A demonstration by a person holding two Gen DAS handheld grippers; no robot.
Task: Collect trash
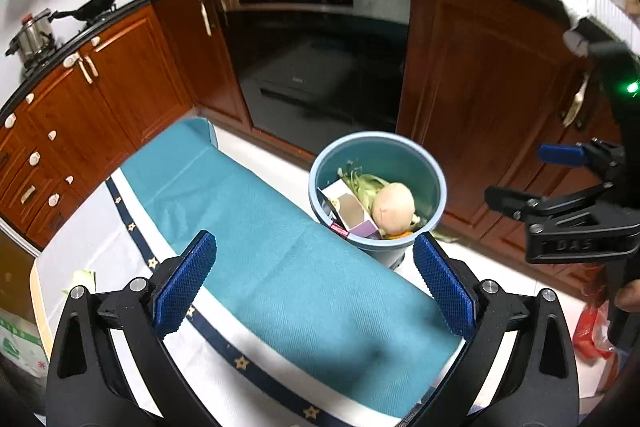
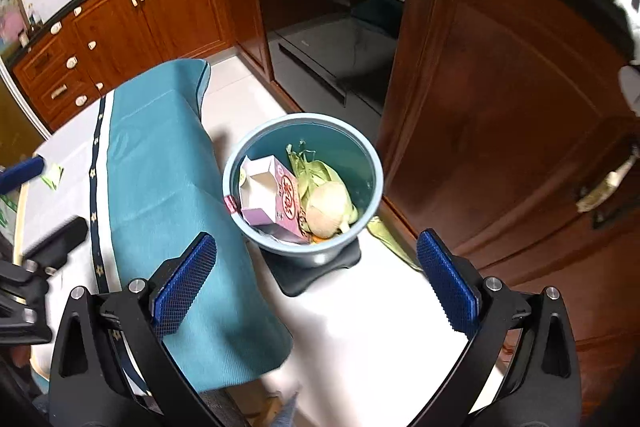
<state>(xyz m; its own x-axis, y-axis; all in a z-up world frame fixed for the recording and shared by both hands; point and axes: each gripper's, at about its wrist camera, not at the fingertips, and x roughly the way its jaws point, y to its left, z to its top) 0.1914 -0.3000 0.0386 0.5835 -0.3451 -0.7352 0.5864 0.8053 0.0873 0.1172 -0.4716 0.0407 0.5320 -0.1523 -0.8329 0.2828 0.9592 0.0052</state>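
A blue trash bin [image 1: 434, 174] stands on the floor beside the table; it also shows in the right wrist view [image 2: 362, 151]. It holds a pink and white carton [image 2: 276, 197], green husks [image 2: 316, 173] and a pale round vegetable [image 2: 330, 207]. My left gripper [image 1: 314, 285] is open and empty above the teal cloth [image 1: 256, 227]. My right gripper [image 2: 316, 279] is open and empty, above the floor in front of the bin; it also shows at the right of the left wrist view [image 1: 520, 183]. A small green scrap [image 1: 82, 277] lies on the white tablecloth at the left.
Wooden cabinets [image 1: 480, 75] and an oven [image 1: 320, 67] stand behind the bin. A green husk piece [image 2: 386, 239] lies on the floor right of the bin. A red bag [image 1: 592, 327] is on the floor at right. Pots sit on the stove [image 1: 36, 35].
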